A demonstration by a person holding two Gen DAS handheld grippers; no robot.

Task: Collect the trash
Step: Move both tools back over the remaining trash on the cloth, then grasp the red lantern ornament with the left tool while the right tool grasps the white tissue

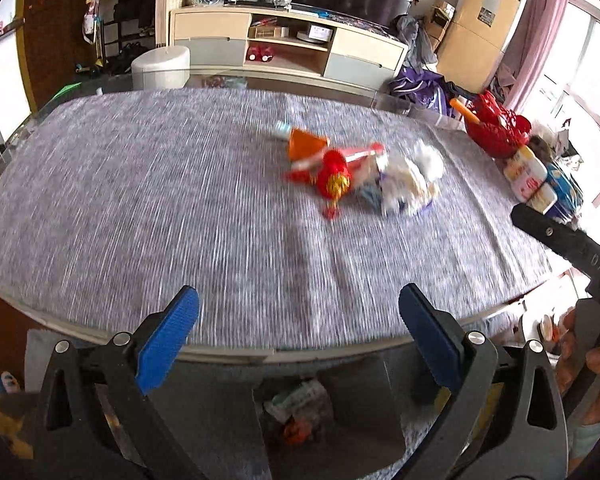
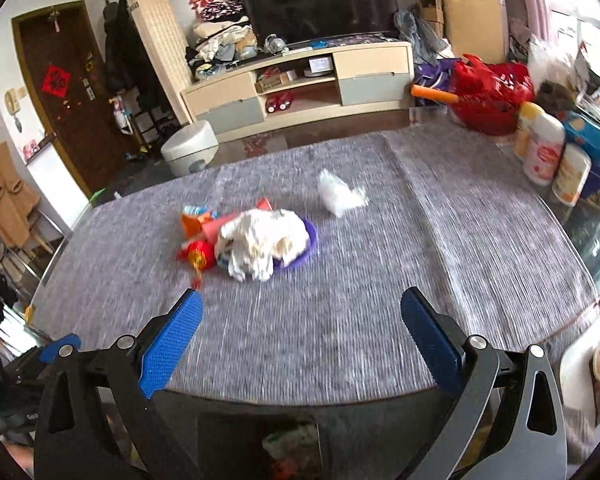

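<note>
we see the left gripper and right gripper both spread wide and empty above the grey table; the trash pile lies mid-table, one white tissue just beyond it

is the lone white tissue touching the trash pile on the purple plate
Apart. The right wrist view shows bare grey cloth between the white tissue and the crumpled pile on the purple plate.
</note>
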